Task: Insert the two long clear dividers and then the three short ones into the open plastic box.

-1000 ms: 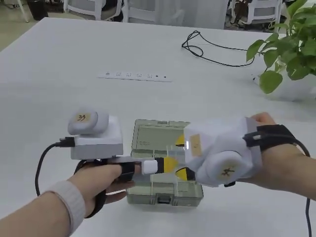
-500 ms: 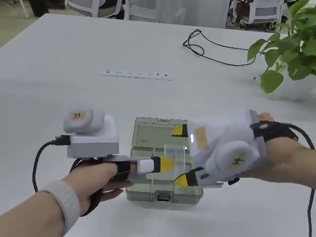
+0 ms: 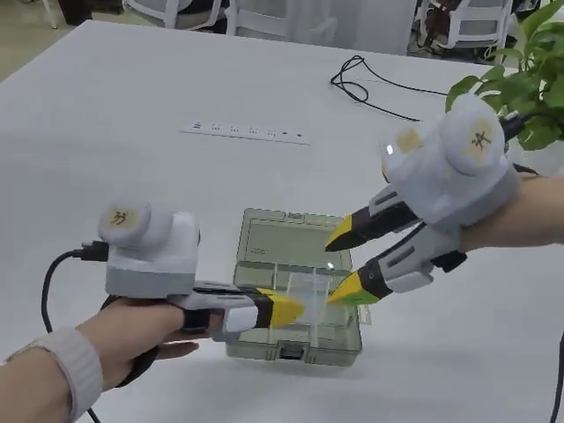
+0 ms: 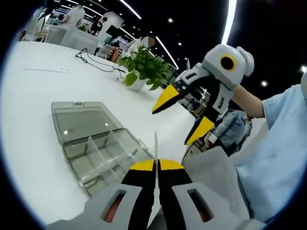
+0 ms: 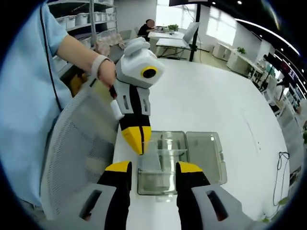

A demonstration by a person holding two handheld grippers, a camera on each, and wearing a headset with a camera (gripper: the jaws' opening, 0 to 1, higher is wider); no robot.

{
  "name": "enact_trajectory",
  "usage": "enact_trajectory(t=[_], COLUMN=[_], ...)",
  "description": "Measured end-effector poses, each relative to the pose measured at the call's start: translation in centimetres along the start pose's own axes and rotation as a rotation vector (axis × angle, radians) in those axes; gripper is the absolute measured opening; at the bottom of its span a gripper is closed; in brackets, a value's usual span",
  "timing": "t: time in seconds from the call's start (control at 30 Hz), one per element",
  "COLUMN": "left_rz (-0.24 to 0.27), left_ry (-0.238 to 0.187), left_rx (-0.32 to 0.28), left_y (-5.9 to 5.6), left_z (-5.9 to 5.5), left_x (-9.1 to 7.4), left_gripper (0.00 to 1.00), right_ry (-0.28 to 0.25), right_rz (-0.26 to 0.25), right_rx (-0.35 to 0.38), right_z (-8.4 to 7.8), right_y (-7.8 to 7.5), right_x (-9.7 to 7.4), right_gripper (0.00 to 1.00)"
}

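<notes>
- The left claw [image 3: 286,308] was clamped on a clear divider [image 3: 308,293], pinching it at one edge.
- The divider stood upright over the front part of the box [image 3: 264,218]; whether it sat in a slot could not be told.
- In the left gripper view the divider showed edge-on, a thin line rising between the closed yellow tips.
- The right claw [image 3: 337,270] was spread wide and held nothing. It was raised over the box's right side with its tips pointing toward the divider. Its lower tip was just beside the sheet, contact unclear.
- The box lay open on the white tabletop [image 3: 132,97], lid flat behind the tray.
- Fitted dividers [image 4: 93,146] stood inside the tray.
- A power strip [image 3: 247,134], a black cable [image 3: 370,88] and a potted plant [image 3: 520,79] lay farther back.
</notes>
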State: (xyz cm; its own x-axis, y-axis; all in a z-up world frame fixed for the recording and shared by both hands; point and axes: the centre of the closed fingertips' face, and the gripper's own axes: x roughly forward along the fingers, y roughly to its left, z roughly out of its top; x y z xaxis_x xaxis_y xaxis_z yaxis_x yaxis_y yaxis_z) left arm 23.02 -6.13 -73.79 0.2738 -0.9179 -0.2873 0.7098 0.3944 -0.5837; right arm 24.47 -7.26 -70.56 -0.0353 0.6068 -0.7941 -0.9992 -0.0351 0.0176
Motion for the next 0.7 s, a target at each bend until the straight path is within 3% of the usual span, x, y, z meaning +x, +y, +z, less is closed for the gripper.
enact_trajectory(t=[0.27,0.5,0.7], left_rz=[-0.059,-0.088,-0.109], left_ry=[-0.02,-0.037,-0.043], left_rx=[0.225,0.347,0.391], left_y=[-1.1,-2.2,-2.6], left_z=[0.2,0.5,0.5], left_x=[-0.3,-0.4,-0.3], left_gripper=[0.0,0.0,0.0], right_ry=[0.037,0.09,0.119], right_rz=[0.131,0.203,0.253], right_rx=[0.057,0.041,0.03], right_z=[0.5,0.7,0.8], right_y=[0.7,2.0,2.7], right_x=[0.2,0.4,0.5], right_gripper=[0.25,0.16,0.1])
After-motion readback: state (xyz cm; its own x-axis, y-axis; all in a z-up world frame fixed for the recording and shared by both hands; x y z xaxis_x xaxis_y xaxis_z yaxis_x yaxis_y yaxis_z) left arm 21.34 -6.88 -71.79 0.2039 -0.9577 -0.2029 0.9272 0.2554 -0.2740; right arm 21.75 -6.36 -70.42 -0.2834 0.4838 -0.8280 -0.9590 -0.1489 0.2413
